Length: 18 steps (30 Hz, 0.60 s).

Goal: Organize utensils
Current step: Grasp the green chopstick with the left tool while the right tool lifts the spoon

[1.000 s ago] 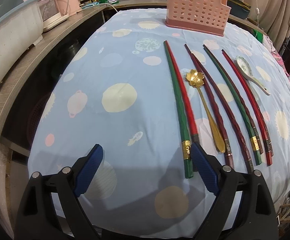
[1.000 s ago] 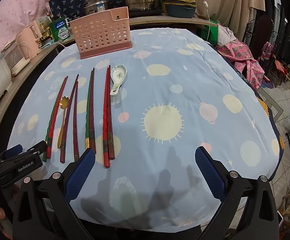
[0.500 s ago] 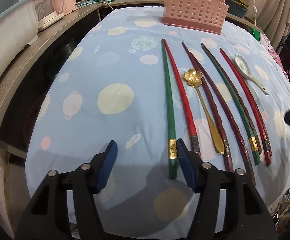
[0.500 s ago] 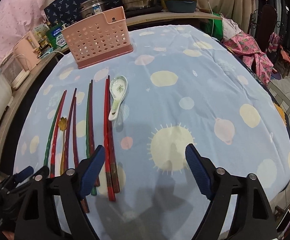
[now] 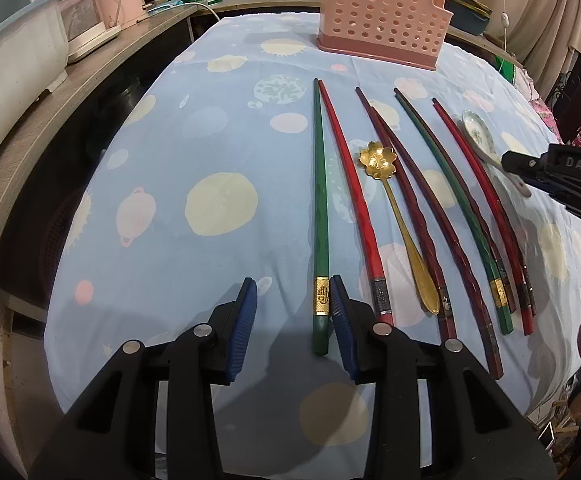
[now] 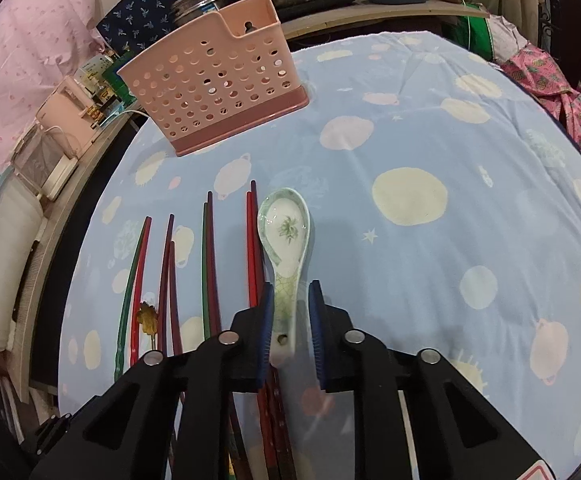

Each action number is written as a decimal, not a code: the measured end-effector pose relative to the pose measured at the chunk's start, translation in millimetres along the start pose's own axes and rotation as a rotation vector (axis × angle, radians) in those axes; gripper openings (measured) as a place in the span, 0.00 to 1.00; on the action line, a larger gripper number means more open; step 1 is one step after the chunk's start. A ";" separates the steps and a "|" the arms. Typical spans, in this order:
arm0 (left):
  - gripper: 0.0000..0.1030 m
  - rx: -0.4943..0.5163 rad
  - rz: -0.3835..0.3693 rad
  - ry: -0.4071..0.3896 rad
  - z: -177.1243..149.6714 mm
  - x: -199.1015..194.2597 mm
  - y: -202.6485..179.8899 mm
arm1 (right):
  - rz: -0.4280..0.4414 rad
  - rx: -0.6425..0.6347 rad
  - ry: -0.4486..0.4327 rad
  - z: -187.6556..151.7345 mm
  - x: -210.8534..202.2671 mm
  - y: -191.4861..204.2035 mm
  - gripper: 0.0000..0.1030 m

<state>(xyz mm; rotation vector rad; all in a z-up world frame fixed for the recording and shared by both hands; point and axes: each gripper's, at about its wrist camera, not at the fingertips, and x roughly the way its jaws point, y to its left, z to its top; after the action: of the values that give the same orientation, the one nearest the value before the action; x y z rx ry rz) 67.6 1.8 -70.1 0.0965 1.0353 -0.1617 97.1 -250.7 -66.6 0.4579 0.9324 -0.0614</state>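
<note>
Blue polka-dot tablecloth [image 5: 218, 152] with a pink holder [image 5: 382, 28] at the far end; in the left wrist view the left tongs [image 5: 293, 322] are spread apart, their right pad right up against the gold-banded end of the green chopstick [image 5: 320, 216], with the other chopsticks and gold flower spoon [image 5: 394, 216] off to their right. Over in the right wrist view, the right tongs [image 6: 290, 330] are also released, straddling the handle of the ceramic spoon [image 6: 286, 240], its bowl straight ahead of them, and the pink holder beyond to their left.
</note>
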 end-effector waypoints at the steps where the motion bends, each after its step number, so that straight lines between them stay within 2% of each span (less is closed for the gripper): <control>1: 0.35 -0.001 -0.001 0.000 0.1 0.0 0.1 | 0.000 0.004 0.009 -0.3 4.2 -0.8 0.11; 4: 0.35 0.002 -0.005 0.001 0.4 0.3 0.6 | 0.010 0.013 0.032 -4.3 12.3 -3.4 0.09; 13: 0.34 -0.003 -0.011 -0.010 -0.7 0.3 1.6 | 0.020 0.007 0.015 -10.1 14.4 -5.7 0.09; 15: 0.28 -0.005 -0.015 -0.015 -1.9 -0.8 2.0 | 0.017 -0.005 0.014 -11.2 13.0 -5.1 0.08; 17: 0.09 -0.011 -0.028 -0.013 -1.7 -2.4 3.0 | 0.012 -0.016 0.016 -13.3 8.8 -4.5 0.08; 18: 0.08 -0.017 -0.041 -0.006 -1.2 -2.7 3.8 | 0.010 -0.017 0.014 -14.8 4.9 -5.0 0.08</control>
<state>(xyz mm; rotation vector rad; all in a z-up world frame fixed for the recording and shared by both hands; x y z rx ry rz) 65.8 5.9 -68.4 0.0596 1.0327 -0.1903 87.7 -248.6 -79.7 0.4480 0.9439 -0.0417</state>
